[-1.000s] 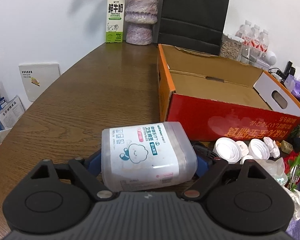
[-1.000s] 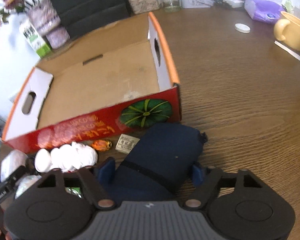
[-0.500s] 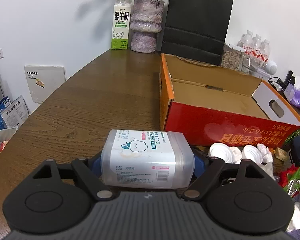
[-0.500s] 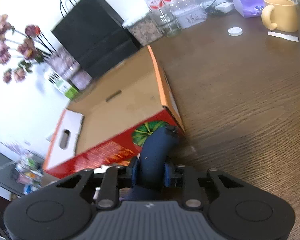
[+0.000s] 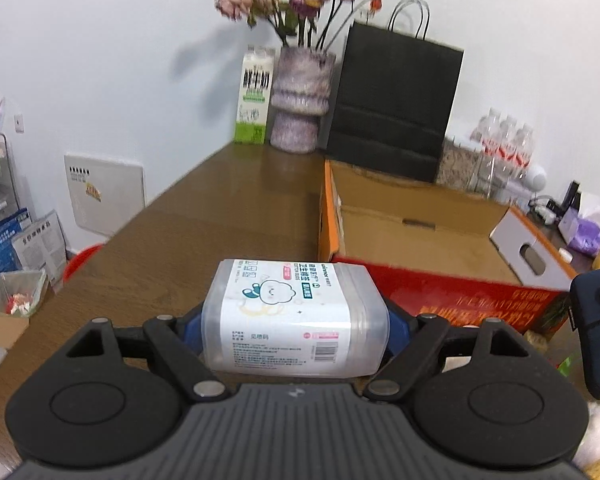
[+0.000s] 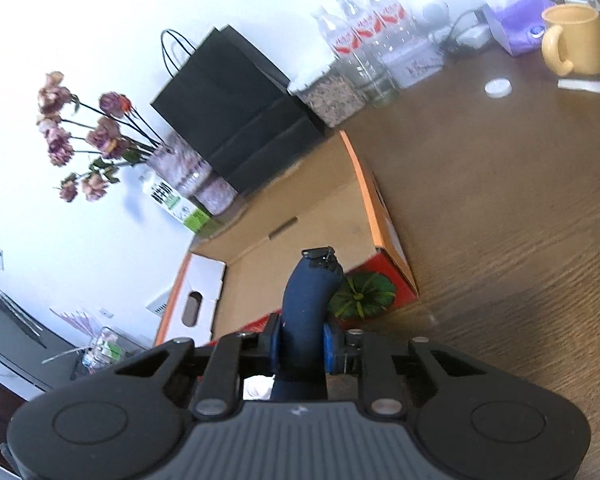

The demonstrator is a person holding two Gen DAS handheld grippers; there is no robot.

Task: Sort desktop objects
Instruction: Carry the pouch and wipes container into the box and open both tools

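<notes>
A clear plastic cotton-swab box [image 5: 292, 296] with a white label lies sideways, lifted above the wooden table, and my left gripper [image 5: 294, 328] is shut on its two ends. Just beyond it stands the open red and orange cardboard box [image 5: 460, 300], which holds nothing. In the right wrist view a dark blue soft pouch [image 6: 308, 288] sticks up between the pads of my right gripper [image 6: 302, 344]. Its jaws are closing and squeeze the pouch in front of the cardboard box [image 6: 380, 216]. The same pouch [image 5: 596, 320] shows at the right edge of the left wrist view.
At the table's far end stand a milk carton [image 5: 256, 100], a vase of dried flowers [image 5: 300, 104], a black paper bag [image 5: 392, 108] and water bottles [image 6: 364, 28]. A yellow mug [image 6: 576, 40], a white cap [image 6: 498, 89] and a purple tissue pack [image 6: 516, 28] sit to the right.
My left gripper has raised the cotton-swab box off the table. My right gripper has closed on the blue pouch, lifted it and tilted, so the pouch now stands up.
</notes>
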